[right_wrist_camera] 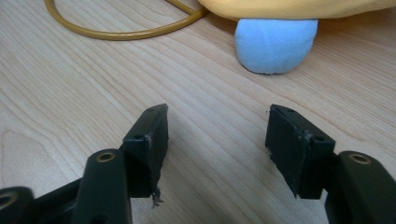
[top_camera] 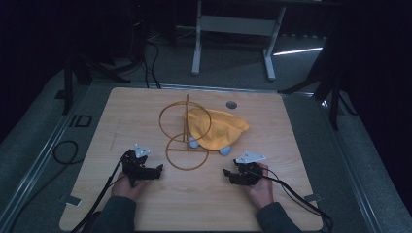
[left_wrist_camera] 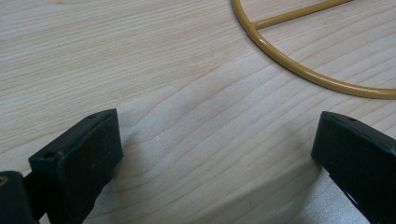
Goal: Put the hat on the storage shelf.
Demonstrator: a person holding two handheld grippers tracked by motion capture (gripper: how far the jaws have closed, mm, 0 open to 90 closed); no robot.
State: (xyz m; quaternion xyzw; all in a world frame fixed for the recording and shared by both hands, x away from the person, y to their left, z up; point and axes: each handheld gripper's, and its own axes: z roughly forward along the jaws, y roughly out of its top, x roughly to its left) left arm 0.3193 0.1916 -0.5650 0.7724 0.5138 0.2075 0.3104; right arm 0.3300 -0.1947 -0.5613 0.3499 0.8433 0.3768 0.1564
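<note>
Ahead of the right gripper [top_camera: 232, 173], just beyond its spread and empty jaws, lies a yellow plush toy [top_camera: 216, 128] with pale blue feet; one blue foot [right_wrist_camera: 275, 44] rests on the wooden table [top_camera: 145, 204] directly in line with the gap between the jaws. The toy leans against a gold wire stand [top_camera: 184, 136], whose upright ring it partly covers and whose flat base ring [left_wrist_camera: 299, 70] lies forward and to the inner side of the left gripper [top_camera: 154, 171]. That gripper's jaws also stand wide apart with nothing between them, low over bare wood.

The step in hand appears to be the approach to the toy. A good grasp would likely take the soft body or a foot squarely between the pads, with the jaws kept wide until the fabric sits well inside them. The wire lies close beside the nearer foot, so a closing jaw could catch the ring and drag the stand. The left gripper seems well placed to steady the base ring. Plush compresses, so a deep bite should hold better than a pinch at the edge.
</note>
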